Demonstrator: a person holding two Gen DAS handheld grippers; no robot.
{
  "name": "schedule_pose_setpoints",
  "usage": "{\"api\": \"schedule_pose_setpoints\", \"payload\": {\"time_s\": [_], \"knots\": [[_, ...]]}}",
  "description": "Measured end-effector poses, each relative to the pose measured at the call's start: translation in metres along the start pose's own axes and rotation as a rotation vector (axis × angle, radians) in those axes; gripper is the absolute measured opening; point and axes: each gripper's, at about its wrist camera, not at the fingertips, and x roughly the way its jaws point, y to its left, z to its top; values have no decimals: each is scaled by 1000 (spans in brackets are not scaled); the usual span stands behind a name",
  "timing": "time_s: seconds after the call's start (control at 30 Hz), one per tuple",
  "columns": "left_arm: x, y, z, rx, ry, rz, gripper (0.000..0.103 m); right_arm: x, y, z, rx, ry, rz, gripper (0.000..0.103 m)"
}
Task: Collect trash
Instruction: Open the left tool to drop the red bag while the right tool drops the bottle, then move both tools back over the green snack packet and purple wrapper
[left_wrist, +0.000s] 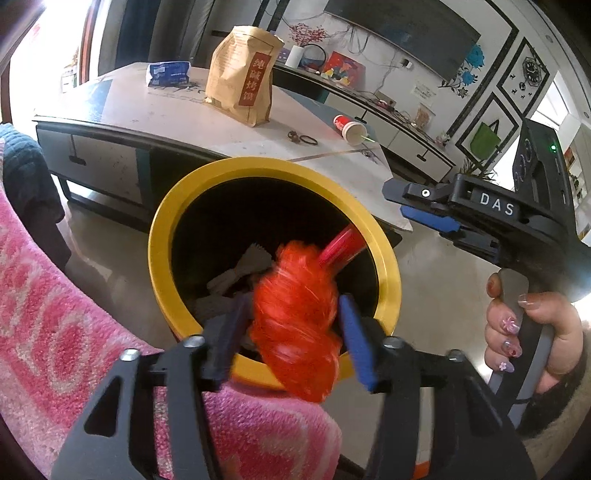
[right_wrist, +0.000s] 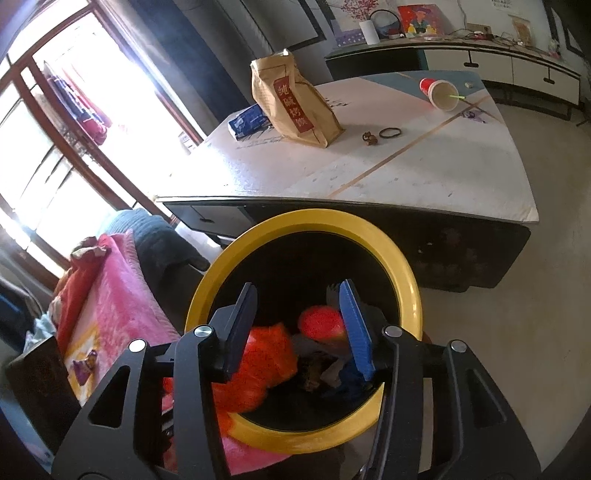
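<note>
Left gripper (left_wrist: 295, 325) over yellow-rimmed bin (left_wrist: 388, 273), jaws parted, blurred orange plastic bag (left_wrist: 295, 325) between them above near rim; whether pads touch it, cannot tell. Right gripper (right_wrist: 299, 328) above same bin (right_wrist: 406, 280), jaws apart, gripping nothing; bag (right_wrist: 262, 365) at bin's near-left edge, other scraps inside. Hand (left_wrist: 535, 332) holds right gripper's handle. On coffee table (right_wrist: 424, 173): brown paper bag (right_wrist: 295, 103), tipped red cup (right_wrist: 436, 92), blue packet (right_wrist: 247, 120). Pink blanket (left_wrist: 55, 314) beside bin.
</note>
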Motion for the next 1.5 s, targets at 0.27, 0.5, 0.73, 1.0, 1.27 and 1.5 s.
{"api": "schedule_pose_setpoints", "payload": {"time_s": [0.27,0.5,0.73,1.0,1.27,1.5], "knots": [[-29,4,-3,-32,-59,35,91,-14,13,1,-37,-38,-13,54],[-78,18,-6,-63,-183,150,95,-31,52,-6,-174,-88,1,62],[-125,39,-18,-111,-275,251,95,-44,91,-19,-294,-106,57,65],[-169,68,-35,-169,-354,362,95,-46,137,-39,-408,-86,126,67],[-207,95,-53,-217,-404,466,95,-39,176,-54,-463,-38,194,68],[-233,115,-69,-277,-437,531,95,-26,216,-77,-539,25,255,68]]}}
